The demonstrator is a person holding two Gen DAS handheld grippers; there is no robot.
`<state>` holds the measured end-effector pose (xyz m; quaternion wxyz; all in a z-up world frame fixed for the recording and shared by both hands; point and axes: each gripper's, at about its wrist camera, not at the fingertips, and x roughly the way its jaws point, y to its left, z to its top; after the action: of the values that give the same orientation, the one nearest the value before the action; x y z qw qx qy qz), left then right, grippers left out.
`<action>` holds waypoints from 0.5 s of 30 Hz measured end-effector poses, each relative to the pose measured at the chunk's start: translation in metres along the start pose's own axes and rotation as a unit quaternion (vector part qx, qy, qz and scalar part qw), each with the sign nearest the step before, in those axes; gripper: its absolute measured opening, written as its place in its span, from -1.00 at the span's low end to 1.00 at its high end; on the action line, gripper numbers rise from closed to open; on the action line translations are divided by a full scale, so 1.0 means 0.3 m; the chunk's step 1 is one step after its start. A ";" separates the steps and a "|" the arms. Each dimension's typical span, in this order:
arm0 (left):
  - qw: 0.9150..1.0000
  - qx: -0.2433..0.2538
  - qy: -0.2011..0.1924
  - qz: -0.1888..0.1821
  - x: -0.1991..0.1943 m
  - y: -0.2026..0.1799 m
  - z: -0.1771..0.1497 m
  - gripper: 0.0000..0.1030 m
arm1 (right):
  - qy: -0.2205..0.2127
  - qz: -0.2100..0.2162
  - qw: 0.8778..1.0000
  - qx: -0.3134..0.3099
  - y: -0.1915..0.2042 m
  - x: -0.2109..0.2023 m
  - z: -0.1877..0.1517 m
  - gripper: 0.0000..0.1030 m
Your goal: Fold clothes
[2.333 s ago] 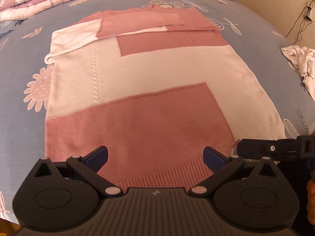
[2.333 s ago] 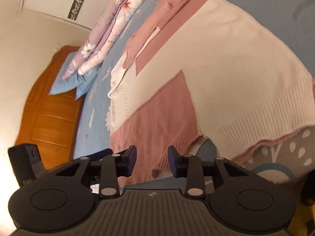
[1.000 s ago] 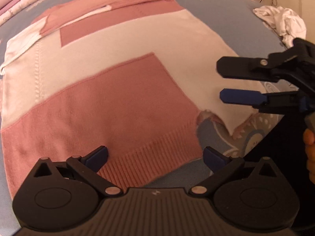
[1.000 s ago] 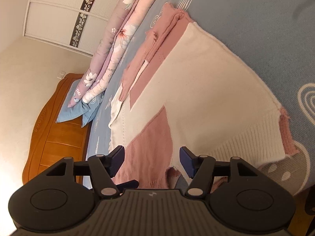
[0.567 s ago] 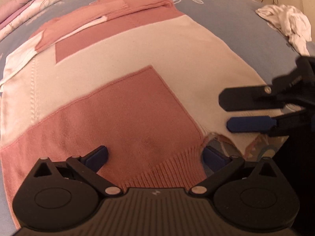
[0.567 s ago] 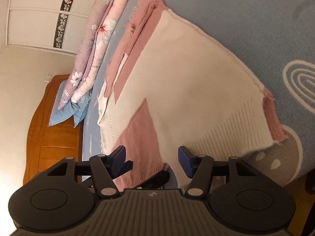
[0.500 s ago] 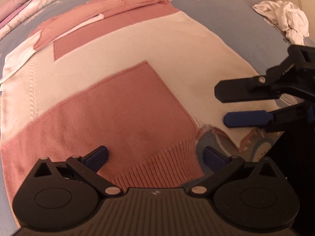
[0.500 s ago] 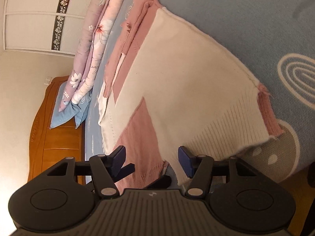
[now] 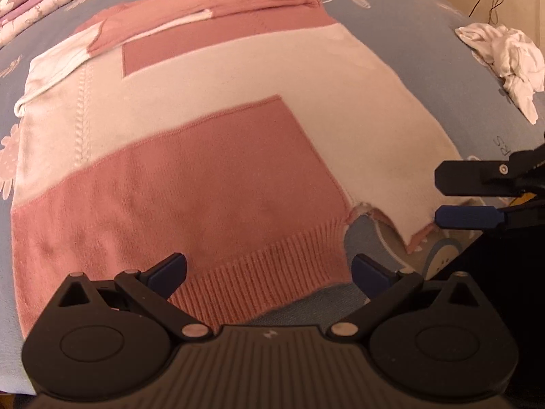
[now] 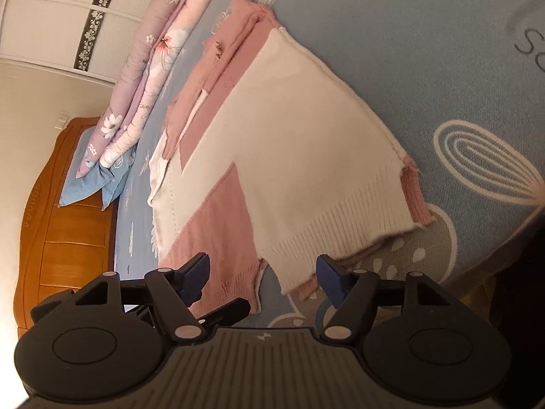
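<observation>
Blue patterned bedsheet (image 9: 425,17): pink-and-cream knitted sweater (image 9: 211,143) spread flat ahead of both claws. My left claw (image 9: 269,269) gapes empty over the pink ribbed hem; my right claw (image 10: 260,271), jaws opening, straddles the cream corner unpinched. I judge both should bite hem corners evenly before lifting.

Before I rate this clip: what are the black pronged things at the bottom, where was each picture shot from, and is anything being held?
Those are two-finger tools a person carries, one per hand, each with a fisheye camera looking along its fingers. One picture looks over the left hand-held gripper, open above the sweater's pink ribbed hem. The other looks over the right hand-held gripper, its jaws opening around the sweater's white hem corner without pressing it. A pink and white sweater lies flat on a blue patterned bedsheet, sleeves folded across the top. A crumpled white cloth sits off to the side. Nothing is held.
</observation>
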<state>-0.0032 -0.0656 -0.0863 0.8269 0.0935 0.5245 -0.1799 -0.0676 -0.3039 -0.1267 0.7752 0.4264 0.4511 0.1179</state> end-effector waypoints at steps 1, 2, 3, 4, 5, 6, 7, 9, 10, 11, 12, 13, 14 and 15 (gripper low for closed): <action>1.000 0.002 -0.007 -0.006 -0.009 -0.010 0.013 0.98 | -0.006 -0.016 1.000 -0.010 0.014 -0.005 0.006 0.43; 1.000 0.001 -0.015 -0.015 -0.016 -0.022 0.030 0.98 | -0.011 -0.034 0.999 -0.019 0.027 -0.009 0.012 0.43; 0.999 0.001 -0.022 -0.024 -0.022 -0.035 0.047 0.98 | -0.015 -0.056 0.998 -0.029 0.035 -0.011 0.020 0.43; 0.999 0.002 -0.025 -0.036 -0.017 -0.052 0.063 0.98 | -0.019 -0.075 0.996 -0.036 0.041 -0.014 0.028 0.43; 0.998 0.003 -0.026 -0.051 -0.006 -0.071 0.079 0.98 | -0.021 -0.089 0.995 -0.037 0.038 -0.018 0.036 0.43; 0.998 0.005 -0.027 -0.065 0.005 -0.091 0.094 0.98 | -0.024 -0.097 0.994 -0.035 0.033 -0.024 0.045 0.43; 0.997 0.011 -0.023 -0.068 0.025 -0.111 0.104 0.98 | -0.026 -0.094 0.995 -0.029 0.022 -0.032 0.051 0.43; 0.998 0.025 -0.007 -0.058 0.072 -0.148 0.110 0.98 | -0.029 -0.090 0.995 -0.017 0.003 -0.038 0.061 0.43; 0.998 0.030 0.002 -0.048 0.096 -0.164 0.108 0.98 | -0.027 -0.093 0.995 -0.013 -0.008 -0.037 0.065 0.43; 0.999 0.036 0.005 -0.041 0.112 -0.177 0.102 0.98 | -0.026 -0.095 0.995 -0.010 -0.019 -0.039 0.066 0.43; 0.998 0.046 0.003 -0.034 0.113 -0.189 0.094 0.98 | -0.026 -0.091 0.996 -0.008 -0.027 -0.043 0.067 0.43; 0.998 0.058 0.001 -0.028 0.108 -0.203 0.084 0.99 | -0.024 -0.089 0.996 -0.007 -0.031 -0.047 0.068 0.43; 0.998 0.063 0.002 -0.026 0.104 -0.208 0.082 0.99 | -0.020 -0.093 0.995 -0.009 -0.029 -0.051 0.071 0.43; 0.998 0.060 0.008 -0.030 0.097 -0.203 0.085 0.98 | -0.016 -0.102 0.994 -0.015 -0.019 -0.054 0.075 0.43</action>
<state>0.0051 -0.1362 -0.0993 0.8099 0.1284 0.5220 -0.2347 -0.0598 -0.3290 -0.1162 0.7969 0.3677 0.4778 0.0378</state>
